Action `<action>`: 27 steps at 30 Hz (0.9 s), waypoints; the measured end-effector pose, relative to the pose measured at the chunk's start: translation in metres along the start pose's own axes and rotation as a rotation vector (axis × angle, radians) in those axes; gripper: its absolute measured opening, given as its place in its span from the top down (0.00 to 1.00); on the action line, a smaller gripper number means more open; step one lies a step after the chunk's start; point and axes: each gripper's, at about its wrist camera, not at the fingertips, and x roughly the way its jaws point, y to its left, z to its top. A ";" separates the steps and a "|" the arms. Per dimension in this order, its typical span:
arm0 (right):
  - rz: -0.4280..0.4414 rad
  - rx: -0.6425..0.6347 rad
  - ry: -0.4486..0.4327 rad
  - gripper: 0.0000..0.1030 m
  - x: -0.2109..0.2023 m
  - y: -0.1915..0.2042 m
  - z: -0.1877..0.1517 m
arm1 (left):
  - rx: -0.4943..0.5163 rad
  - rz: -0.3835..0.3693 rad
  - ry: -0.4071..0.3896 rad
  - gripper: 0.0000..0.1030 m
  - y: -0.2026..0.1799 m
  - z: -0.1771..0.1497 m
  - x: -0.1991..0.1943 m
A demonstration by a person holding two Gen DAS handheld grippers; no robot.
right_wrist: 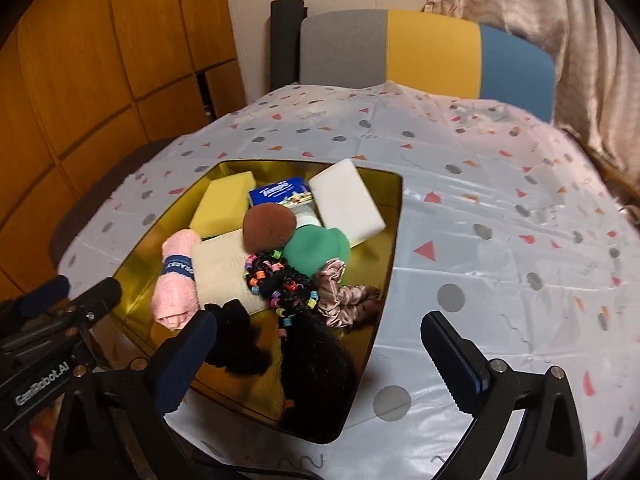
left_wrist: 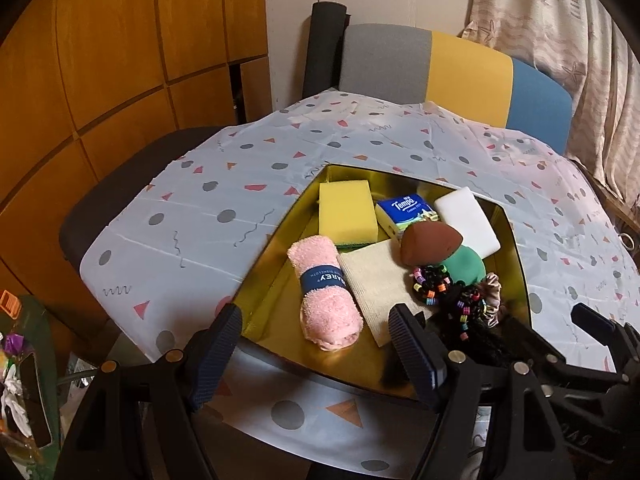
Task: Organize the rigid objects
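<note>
A gold tin box (left_wrist: 276,240) (right_wrist: 394,232) sits on the patterned tablecloth. It holds a yellow sponge (left_wrist: 347,212) (right_wrist: 222,204), a Tempo tissue pack (left_wrist: 404,210) (right_wrist: 280,192), a white block (left_wrist: 468,220) (right_wrist: 348,202), a rolled pink towel (left_wrist: 326,296) (right_wrist: 176,276), a beige cloth (left_wrist: 380,284) (right_wrist: 224,272), a brown and green toy (left_wrist: 430,242) (right_wrist: 272,228), beaded hair ties (left_wrist: 440,288) (right_wrist: 280,280) and a scrunchie (right_wrist: 344,300). My left gripper (left_wrist: 316,356) is open and empty over the box's near edge. My right gripper (right_wrist: 320,364) is open and empty above the box's near right corner.
The tablecloth (left_wrist: 240,200) (right_wrist: 500,240) covers the table. A grey, yellow and blue chair back (left_wrist: 452,68) (right_wrist: 424,48) stands behind it. Wooden cabinets (left_wrist: 100,60) are on the left, a curtain (left_wrist: 560,20) on the right. Clutter (left_wrist: 20,380) lies at lower left.
</note>
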 end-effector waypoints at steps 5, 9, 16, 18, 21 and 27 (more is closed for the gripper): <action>-0.141 -0.017 0.002 0.00 -0.007 0.013 0.006 | -0.009 0.002 0.014 0.25 0.004 0.002 -0.003; -0.177 0.014 0.010 0.00 -0.007 0.012 0.008 | -0.013 -0.002 0.026 0.25 0.007 0.001 -0.005; -0.191 0.026 0.004 0.00 -0.009 0.013 0.005 | -0.011 0.005 0.033 0.26 0.008 0.000 -0.006; -0.196 0.022 -0.004 0.00 -0.012 0.014 0.005 | -0.006 0.006 0.034 0.26 0.008 0.000 -0.006; -0.201 0.027 -0.011 0.00 -0.015 0.013 0.005 | 0.004 0.012 0.035 0.26 0.006 -0.001 -0.006; -0.210 0.043 -0.007 0.00 -0.016 0.008 0.003 | 0.019 0.030 0.039 0.26 0.004 -0.002 -0.005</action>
